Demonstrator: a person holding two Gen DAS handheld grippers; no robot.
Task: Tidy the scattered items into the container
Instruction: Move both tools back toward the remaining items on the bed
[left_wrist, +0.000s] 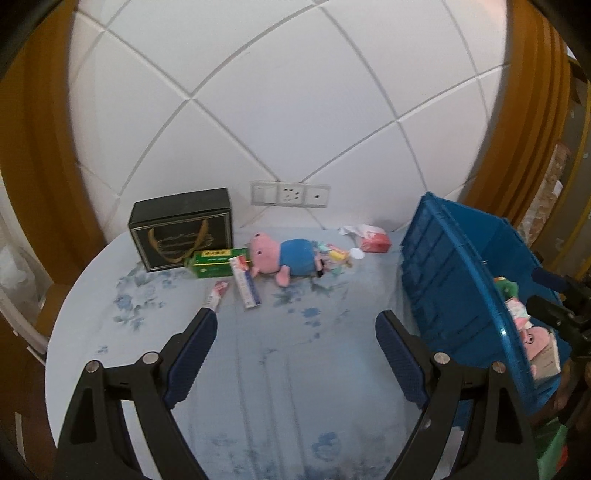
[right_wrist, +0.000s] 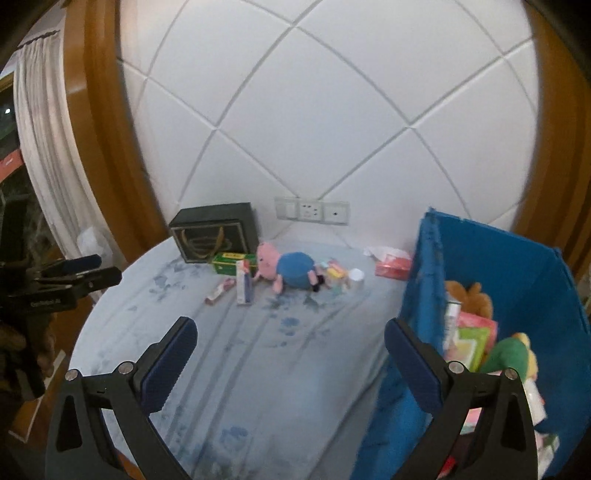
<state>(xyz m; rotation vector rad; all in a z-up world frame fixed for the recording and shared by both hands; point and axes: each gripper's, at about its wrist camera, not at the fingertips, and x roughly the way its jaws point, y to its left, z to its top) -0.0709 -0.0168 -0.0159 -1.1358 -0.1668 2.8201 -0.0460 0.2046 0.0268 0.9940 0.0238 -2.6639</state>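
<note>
While both claws, left claw (left_wrist: 295, 332) and right claw (right_wrist: 290, 343), hang apart and empty, approach the far pig plush (left_wrist: 284, 256) next; the blue bin (left_wrist: 461, 280) waits right.

On the bed (left_wrist: 258, 369), the gift bag (left_wrist: 183, 229) stands at the far left corner against the headboard (left_wrist: 277, 92). A carton (left_wrist: 214, 263) lies just before the bag. The plush pig (left_wrist: 284, 258) lies right of the carton, mid far edge. The tissue pack (left_wrist: 375, 240) lies further right. The storage bin (left_wrist: 443, 280) occupies the right edge, holding plush toys (right_wrist: 506, 354).
</note>
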